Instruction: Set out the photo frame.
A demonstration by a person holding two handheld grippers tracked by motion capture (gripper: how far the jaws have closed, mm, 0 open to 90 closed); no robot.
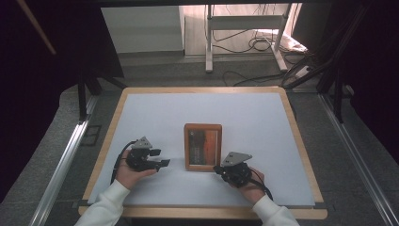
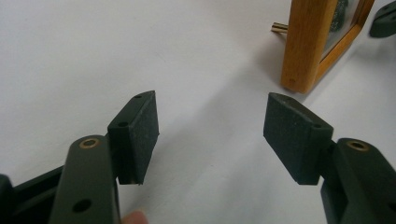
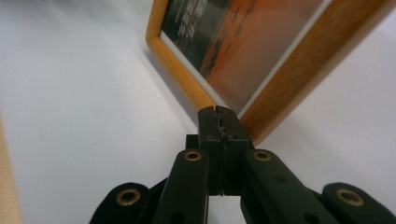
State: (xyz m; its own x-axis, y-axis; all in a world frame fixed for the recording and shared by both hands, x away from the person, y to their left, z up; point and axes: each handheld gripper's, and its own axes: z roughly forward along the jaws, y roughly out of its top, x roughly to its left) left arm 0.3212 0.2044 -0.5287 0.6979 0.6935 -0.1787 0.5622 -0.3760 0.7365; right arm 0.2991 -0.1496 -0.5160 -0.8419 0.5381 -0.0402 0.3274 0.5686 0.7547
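Observation:
A wooden picture frame with a dark and orange picture stands near the middle of the white table. It appears propped up from behind. My left gripper is held to its left, apart from it, with its jaws wide open and nothing between them. In the left gripper view the frame's wooden side rises at the upper right. My right gripper is at the frame's near right corner, shut. Its closed tips sit right against the frame's lower corner, with nothing visible between the pads.
A small brass pin pokes out behind the frame. The table has a wooden rim. Beyond it are a white stand and cables on the floor, and metal rails run along both sides.

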